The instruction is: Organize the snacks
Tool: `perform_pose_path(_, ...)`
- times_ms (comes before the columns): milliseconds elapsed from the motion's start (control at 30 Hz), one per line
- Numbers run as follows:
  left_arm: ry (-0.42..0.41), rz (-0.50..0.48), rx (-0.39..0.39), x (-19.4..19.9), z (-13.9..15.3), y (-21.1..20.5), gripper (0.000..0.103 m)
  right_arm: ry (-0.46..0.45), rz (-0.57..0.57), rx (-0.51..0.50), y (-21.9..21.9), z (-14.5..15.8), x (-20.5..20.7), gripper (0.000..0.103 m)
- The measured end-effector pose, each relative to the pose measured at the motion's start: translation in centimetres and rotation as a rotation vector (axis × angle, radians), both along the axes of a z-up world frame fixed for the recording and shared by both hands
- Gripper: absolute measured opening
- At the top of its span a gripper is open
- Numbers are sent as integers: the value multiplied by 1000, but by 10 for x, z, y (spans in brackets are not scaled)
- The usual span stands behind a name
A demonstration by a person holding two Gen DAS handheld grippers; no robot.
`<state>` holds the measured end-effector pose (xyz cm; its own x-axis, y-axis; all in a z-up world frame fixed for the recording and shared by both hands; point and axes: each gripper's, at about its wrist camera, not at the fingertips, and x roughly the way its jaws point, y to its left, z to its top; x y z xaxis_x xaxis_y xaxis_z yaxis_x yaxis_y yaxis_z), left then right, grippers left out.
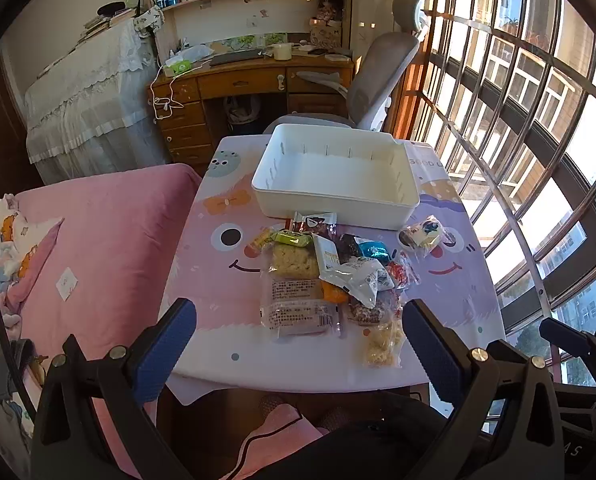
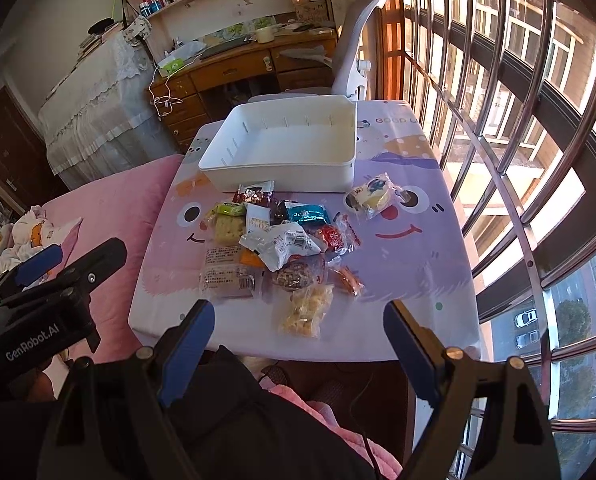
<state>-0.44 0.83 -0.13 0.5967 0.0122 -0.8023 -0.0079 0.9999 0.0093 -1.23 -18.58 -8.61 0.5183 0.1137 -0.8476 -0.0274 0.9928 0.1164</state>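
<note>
Fingers of both our grippers are standing spread wide, pinching nothing, and hovering over the near edge of the surface. We are holding the right gripper and the left gripper side by side, both tilting down toward the snack pile, which is lying just ahead of the fingertips and slightly lower.

We are judging the nearest piece to be a clear bag of pale yellow puffs, resting almost between the right gripper's fingers, with its long axis running away from us. In the left wrist view the same bag is sitting closer to the right-hand finger, so the right hand is looking better placed.

We are seeing a loose heap of small wrapped snacks: a white crinkled pouch on top, a teal foil pack, a red wrapper, and clear-wrapped cakes on the left. One packet is lying apart to the right.

Beyond the heap, a white bin is sitting empty, touching the pile's far edge. A pink bed is lying left of the surface, and barred windows to the right.
</note>
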Motion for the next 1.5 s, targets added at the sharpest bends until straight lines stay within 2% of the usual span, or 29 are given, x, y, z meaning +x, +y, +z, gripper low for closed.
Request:
perform_pose_path(533, 98, -12, -41, 14, -17, 7, 102, 1, 5, 38, 1, -1, 6, 87)
perform_pose_path(800, 222, -65, -46, 43, -39, 13, 102, 28, -58, 44, 2, -13, 18, 87)
perform_pose_path(933, 280, -96, -74, 58, -54, 19, 102, 77, -106, 60, 3, -26, 26, 87)
perform_pose_path(1133, 378, -117, -54, 86, -83, 25, 102, 163, -176, 105, 3, -51, 41, 87)
perform_pose_path(1500, 552, -120, -49, 136, -167, 21, 102, 344, -307, 173, -2, -129, 69, 87)
